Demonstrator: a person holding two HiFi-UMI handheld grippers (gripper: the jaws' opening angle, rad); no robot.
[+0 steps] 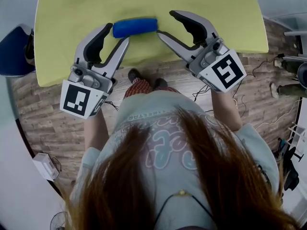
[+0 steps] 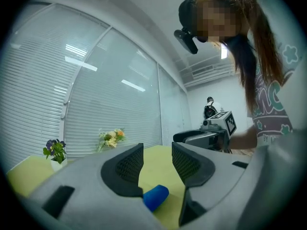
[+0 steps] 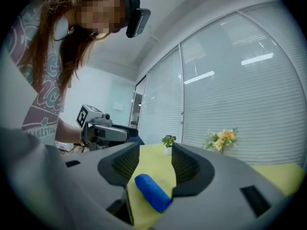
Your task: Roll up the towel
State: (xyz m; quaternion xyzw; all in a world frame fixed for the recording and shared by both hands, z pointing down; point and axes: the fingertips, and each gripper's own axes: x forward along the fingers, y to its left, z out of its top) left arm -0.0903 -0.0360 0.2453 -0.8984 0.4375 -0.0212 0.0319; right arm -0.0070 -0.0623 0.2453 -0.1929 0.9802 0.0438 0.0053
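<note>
The blue towel [image 1: 135, 27] lies rolled into a tight cylinder on the yellow-green table [image 1: 67, 28], close to its near edge. My left gripper [image 1: 118, 33] hangs by the roll's left end and my right gripper [image 1: 166, 23] by its right end, both held level and facing each other. In the left gripper view the jaws [image 2: 157, 158] stand apart with nothing between them, and the roll [image 2: 156, 197] lies lower down on the table. The right gripper [image 3: 154, 159] is likewise open, with the roll [image 3: 152, 191] showing below its gap, untouched.
A small potted plant [image 2: 55, 152] and a bunch of flowers [image 2: 111, 138] stand at the table's far side, by the blinds. A blue chair [image 1: 14, 51] sits to the table's left. The person's feet [image 1: 134, 74] are at the near edge. Cables lie on the wooden floor [image 1: 259, 66].
</note>
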